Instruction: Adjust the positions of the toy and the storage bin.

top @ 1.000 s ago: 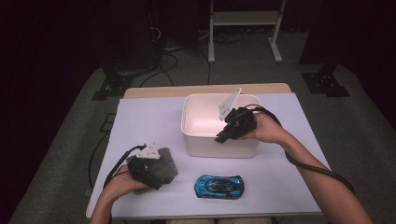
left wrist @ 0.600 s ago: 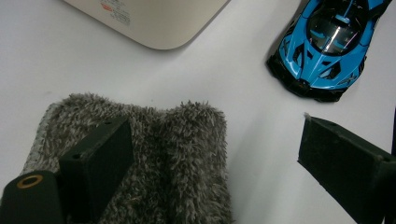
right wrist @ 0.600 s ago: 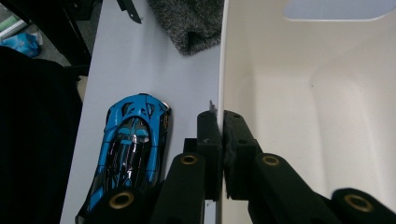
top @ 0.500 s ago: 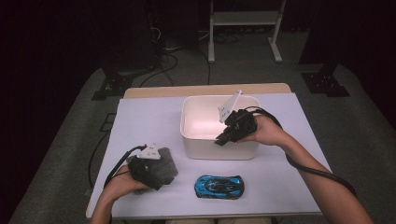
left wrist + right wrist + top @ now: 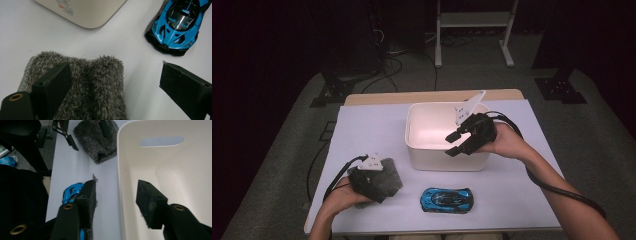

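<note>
A white plastic bin (image 5: 437, 160) stands mid-table. My right gripper (image 5: 455, 143) hovers over its front right rim. Its jaws have just been opening and hold nothing. In the right gripper view the gripper (image 5: 117, 186) is open, one jaw outside the bin's wall (image 5: 150, 162) and one inside, clear of it. My left gripper (image 5: 384, 180) is open at the front left, with one jaw resting on a grey fuzzy cloth (image 5: 387, 187) and the other over bare table. The left gripper view shows the gripper (image 5: 115, 72) and the cloth (image 5: 100, 82). A blue toy car (image 5: 447, 199) sits near the front edge.
The table wears a pale lilac cover (image 5: 362, 130). The car (image 5: 176, 27) lies just beyond my left jaws, and the bin's corner (image 5: 85, 12) is farther off. A cable (image 5: 562, 190) trails from my right hand. Dark floor and stands surround the table.
The right gripper's jaws went from shut to open and the hand lifted slightly at the bin's front rim. Left hand, cloth, car and bin have not moved.
</note>
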{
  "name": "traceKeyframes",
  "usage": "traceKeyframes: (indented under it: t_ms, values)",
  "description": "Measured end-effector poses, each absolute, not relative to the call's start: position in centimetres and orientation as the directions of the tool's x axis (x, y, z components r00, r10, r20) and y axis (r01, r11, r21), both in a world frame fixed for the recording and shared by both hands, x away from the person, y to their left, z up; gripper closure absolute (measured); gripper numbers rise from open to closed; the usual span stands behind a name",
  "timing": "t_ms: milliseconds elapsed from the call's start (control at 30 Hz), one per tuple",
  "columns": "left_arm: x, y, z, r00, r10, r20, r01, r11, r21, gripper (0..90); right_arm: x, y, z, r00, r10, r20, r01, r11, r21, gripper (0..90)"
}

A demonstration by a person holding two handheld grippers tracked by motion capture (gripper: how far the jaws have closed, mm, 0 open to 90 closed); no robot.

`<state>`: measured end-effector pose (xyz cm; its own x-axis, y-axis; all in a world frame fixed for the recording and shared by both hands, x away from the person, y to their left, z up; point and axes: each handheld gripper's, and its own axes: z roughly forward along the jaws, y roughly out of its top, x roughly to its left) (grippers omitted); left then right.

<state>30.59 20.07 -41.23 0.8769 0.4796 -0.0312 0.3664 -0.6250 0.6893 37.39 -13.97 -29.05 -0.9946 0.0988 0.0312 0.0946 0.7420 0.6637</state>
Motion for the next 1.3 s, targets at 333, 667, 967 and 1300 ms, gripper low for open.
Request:
traceKeyframes:
  t_ms: [333,667,967,1300]
  values:
    - [30.5,20.1,-41.4,0.873,0.488,-0.023,0.367,-0.625,0.689,9.6,34.2,-14.8,-29.1,-0.995,0.095,0.03,0.09,0.712,0.697,29.3]
    - [30.5,20.2,-41.1,0.871,0.492,-0.01,0.359,-0.62,0.698,8.8,31.6,-14.6,-31.5,-0.997,0.072,0.041,0.08,0.713,0.697,20.5]
    - [30.4,20.4,-41.0,0.867,0.498,-0.013,0.366,-0.617,0.697,7.8,30.5,-14.1,-34.9,-0.995,0.082,0.064,0.103,0.722,0.684,16.0]
    - [30.4,20.3,-40.9,0.862,0.506,-0.011,0.37,-0.615,0.696,5.0,30.5,-13.8,-38.2,-0.989,0.116,0.09,0.147,0.735,0.662,15.4]
